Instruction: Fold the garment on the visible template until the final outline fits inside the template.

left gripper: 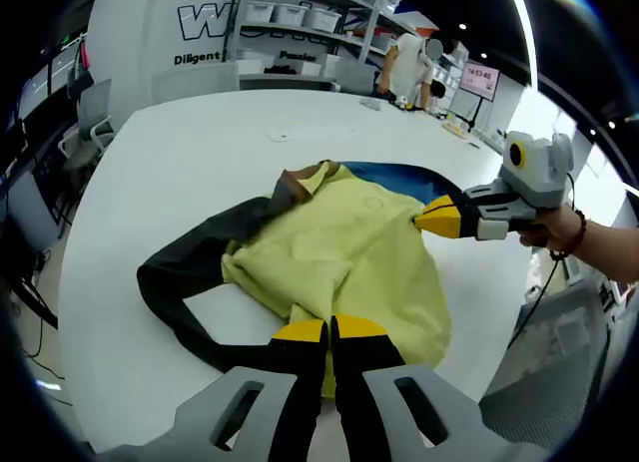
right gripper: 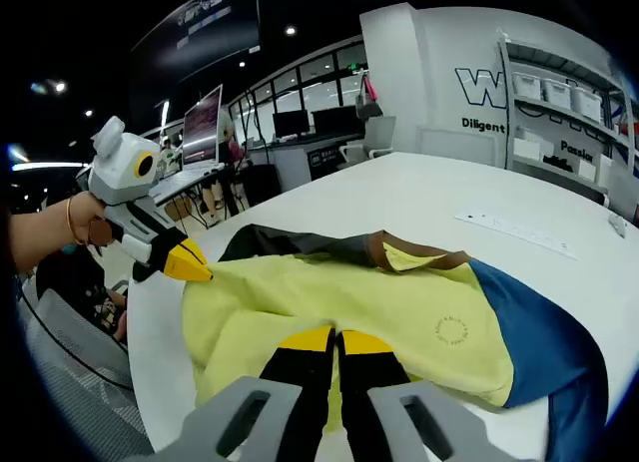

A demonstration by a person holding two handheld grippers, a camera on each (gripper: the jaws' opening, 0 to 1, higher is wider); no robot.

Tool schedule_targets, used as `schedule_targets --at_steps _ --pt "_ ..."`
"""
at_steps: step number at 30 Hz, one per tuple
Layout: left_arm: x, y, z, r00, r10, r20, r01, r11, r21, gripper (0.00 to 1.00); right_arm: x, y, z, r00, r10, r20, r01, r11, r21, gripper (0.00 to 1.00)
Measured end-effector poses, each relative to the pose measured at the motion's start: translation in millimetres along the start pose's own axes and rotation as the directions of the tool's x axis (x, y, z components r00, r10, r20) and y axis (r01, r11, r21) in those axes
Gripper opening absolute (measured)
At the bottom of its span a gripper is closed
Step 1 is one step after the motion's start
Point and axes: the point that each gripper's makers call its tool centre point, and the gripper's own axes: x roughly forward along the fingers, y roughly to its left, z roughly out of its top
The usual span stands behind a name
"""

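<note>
In the left gripper view, the left tongs (left gripper: pixel 330 332) rise from the bottom with their yellow tips pressed together on the near edge of the garment (left gripper: pixel 349 252), pinching the yellow cloth. The garment is a yellow shirt with dark sleeves, a brown collar and a blue panel; it lies spread on the white table (left gripper: pixel 200 153). One dark sleeve (left gripper: pixel 185 272) curves out to the left over the table. At the shirt's right edge the right tongs (left gripper: pixel 439 218) come in from the right, held in a person's hand (left gripper: pixel 554 228), their yellow tips shut on the cloth.

In the right gripper view, the right tongs (right gripper: pixel 334 340) likewise grip the yellow cloth at the near edge of the garment (right gripper: pixel 399 302), jaws together. The left tongs (right gripper: pixel 190 262) pinch the shirt's left corner, with a hand (right gripper: pixel 80 228) behind them. The blue panel (right gripper: pixel 539 332) lies at the right. Farther off, shelving (right gripper: pixel 569 93) stands by a white wall.
</note>
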Motion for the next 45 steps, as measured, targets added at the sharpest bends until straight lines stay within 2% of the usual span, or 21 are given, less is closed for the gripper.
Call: schedule_targets --at_steps 5,6,8,9,12,14,15,23,25,26,29,32,36,37,38,39,41,45 --pt "6 15.6 8.5 0.998 0.052 0.041 -0.050 0.998 -0.035 0.00 25 -6 -1.9 1.000 0.004 -0.029 -0.004 1.000 0.011 0.00" --pt "7 23.3 9.7 0.995 0.085 0.051 -0.082 0.995 -0.051 0.00 28 -9 -3.7 0.999 -0.002 -0.037 0.002 1.000 0.019 0.00" --pt "10 31.9 8.8 0.992 0.114 0.052 -0.111 0.991 -0.069 0.00 32 -14 -9.3 0.998 -0.014 -0.062 0.016 0.999 0.038 0.00" --pt "12 36.4 6.4 0.991 0.127 0.042 -0.122 0.987 -0.109 0.00 35 -17 -10.8 0.998 -0.023 -0.065 0.025 0.999 0.041 0.00" --pt "15 42.2 7.0 0.988 0.139 0.065 -0.127 0.978 -0.166 0.00 39 -23 -12.9 0.996 -0.048 -0.076 0.051 0.998 0.042 0.00" --pt "18 46.7 6.1 0.986 0.151 0.066 -0.138 0.976 -0.170 0.00 41 -24 -13.3 0.996 -0.050 -0.079 0.054 0.998 0.040 0.00" --pt "21 52.3 2.5 0.983 0.177 0.045 -0.167 0.972 -0.165 0.00 44 -27 -15.6 0.994 -0.058 -0.089 0.062 0.998 0.033 0.00" --pt "34 59.8 0.9 0.978 0.207 0.030 -0.200 0.968 -0.154 0.00 57 -38 -25.2 0.989 -0.092 -0.120 0.098 0.994 0.046 0.00" --pt "35 60.2 -0.7 0.978 0.208 0.008 -0.206 0.973 -0.107 0.00 58 -42 -22.8 0.988 -0.113 -0.107 0.120 0.991 0.060 0.00" --pt "34 59.5 1.6 0.978 0.210 0.018 -0.208 0.975 -0.074 0.00 60 -42 -22.3 0.988 -0.115 -0.107 0.122 0.991 0.059 0.00" --pt "31 56.0 1.6 0.979 0.204 0.021 -0.203 0.978 -0.047 0.01 60 -42 -22.1 0.988 -0.116 -0.106 0.122 0.991 0.058 0.00" --pt "23 55.6 2.2 0.977 0.208 0.047 -0.208 0.978 -0.018 0.07 57 -41 -14.9 0.994 -0.093 -0.057 0.099 0.988 0.122 0.00" --pt "13 53.4 -0.1 0.980 0.188 0.056 -0.188 0.982 -0.017 0.22 46 -38 -9.2 0.997 -0.072 -0.026 0.074 0.989 0.131 0.00" --pt "12 53.2 -0.1 0.981 0.187 0.058 -0.186 0.982 -0.018 0.25 45 -38 -7.8 0.998 -0.065 -0.017 0.067 0.988 0.138 0.03" --pt "7 49.8 -2.8 0.984 0.167 0.055 -0.166 0.986 -0.019 0.26 37 -35 -1.5 0.999 -0.041 0.030 0.036 0.986 0.161 0.09" --pt "5 48.3 -3.5 0.986 0.160 0.055 -0.159 0.987 -0.021 0.27 33 -34 0.0 0.998 -0.035 0.044 0.027 0.985 0.171 0.13" --pt "1 44.8 -3.9 0.986 0.154 0.067 -0.154 0.988 -0.014 0.32 27 -31 -2.0 0.999 -0.018 0.043 0.010 0.983 0.182 0.24" --pt "-4 36.3 -7.8 0.989 0.136 0.062 -0.137 0.991 0.008 0.40 14 -22 -4.8 0.998 0.018 0.062 -0.029 0.985 0.171 0.36"
